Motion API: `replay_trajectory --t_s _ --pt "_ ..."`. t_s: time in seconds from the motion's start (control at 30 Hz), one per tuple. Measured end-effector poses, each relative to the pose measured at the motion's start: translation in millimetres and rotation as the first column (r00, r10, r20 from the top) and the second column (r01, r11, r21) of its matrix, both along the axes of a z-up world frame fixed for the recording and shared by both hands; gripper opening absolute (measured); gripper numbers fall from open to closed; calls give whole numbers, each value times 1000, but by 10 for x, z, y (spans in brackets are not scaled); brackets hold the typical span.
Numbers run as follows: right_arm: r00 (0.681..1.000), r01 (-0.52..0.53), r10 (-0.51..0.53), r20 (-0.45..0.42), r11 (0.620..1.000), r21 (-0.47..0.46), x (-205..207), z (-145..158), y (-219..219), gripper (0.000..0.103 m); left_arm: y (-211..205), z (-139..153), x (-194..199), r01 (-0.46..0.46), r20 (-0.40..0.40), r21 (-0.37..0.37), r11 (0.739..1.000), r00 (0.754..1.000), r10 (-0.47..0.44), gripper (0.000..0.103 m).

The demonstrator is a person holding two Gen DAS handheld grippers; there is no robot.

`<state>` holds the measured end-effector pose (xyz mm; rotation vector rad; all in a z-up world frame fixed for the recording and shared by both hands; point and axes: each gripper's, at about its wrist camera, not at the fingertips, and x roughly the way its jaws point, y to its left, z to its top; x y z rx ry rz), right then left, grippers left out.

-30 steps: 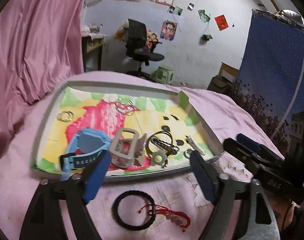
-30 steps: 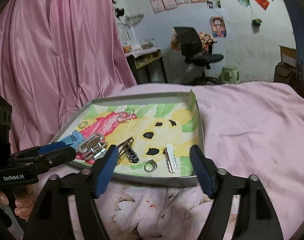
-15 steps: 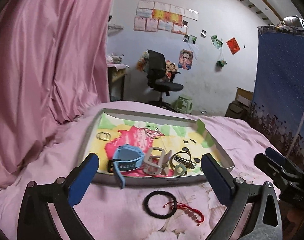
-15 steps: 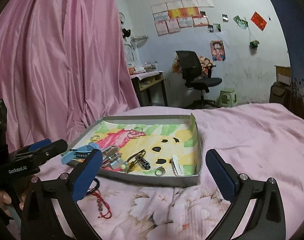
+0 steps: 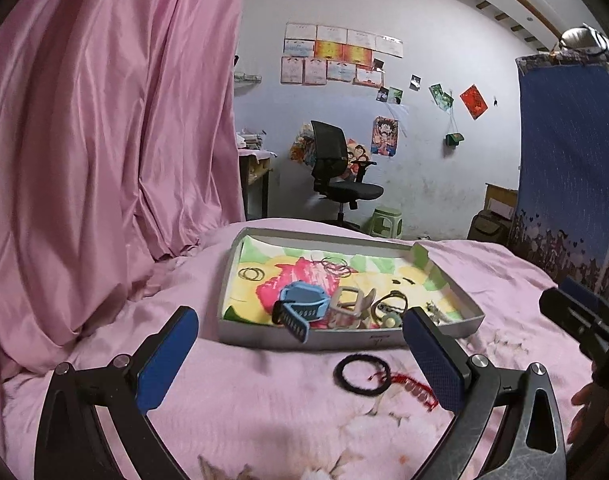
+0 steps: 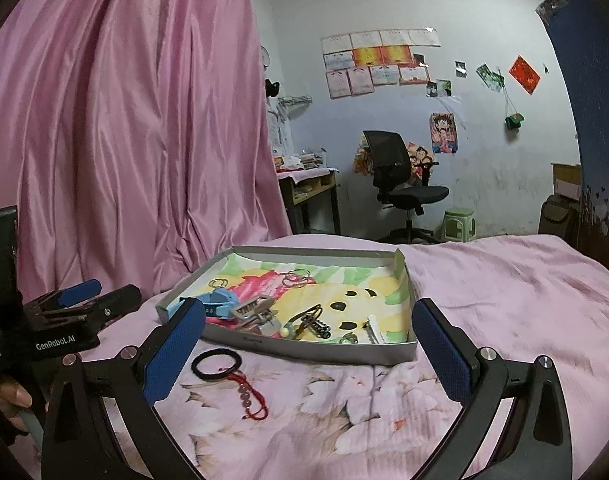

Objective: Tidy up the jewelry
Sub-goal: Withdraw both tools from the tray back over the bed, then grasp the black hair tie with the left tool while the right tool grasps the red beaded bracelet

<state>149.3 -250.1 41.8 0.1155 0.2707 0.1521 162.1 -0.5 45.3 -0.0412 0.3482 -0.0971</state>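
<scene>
Two grippers hang above the pink bed (image 6: 504, 280), both spread wide and holding nothing: the left gripper (image 5: 300, 354) and the right gripper (image 6: 310, 348). At 12 o'clock from both sits the grey tray (image 6: 304, 346), full of jewelry. A black bracelet (image 5: 362, 372) and a red string bracelet (image 6: 250, 394) lie touching on the bed, just outside the tray's near wall.

A glossy pink satin curtain (image 5: 104, 140) hangs left of the matt pink cotton bedspread (image 6: 504, 300), where a smooth grey cardboard tray (image 6: 312, 346) holds shiny metal rings (image 5: 251, 273) and a blue plastic watch (image 5: 304, 304).
</scene>
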Motion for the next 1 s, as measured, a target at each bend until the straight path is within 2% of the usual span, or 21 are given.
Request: replay_trajectory --t_s 0.37,0.77,1.0 --pt "1000 -17 18 25 998 -55 -149 -29 134 102 41 -81 -111 11 11 56 998 1000 -12 103" --pt "998 -53 49 -49 994 -93 -21 -175 185 102 55 -224 120 95 -114 55 994 990 -88 103" --pt "985 -109 96 -140 990 -91 156 -313 249 101 -27 -291 244 135 -185 70 988 975 -120 103"
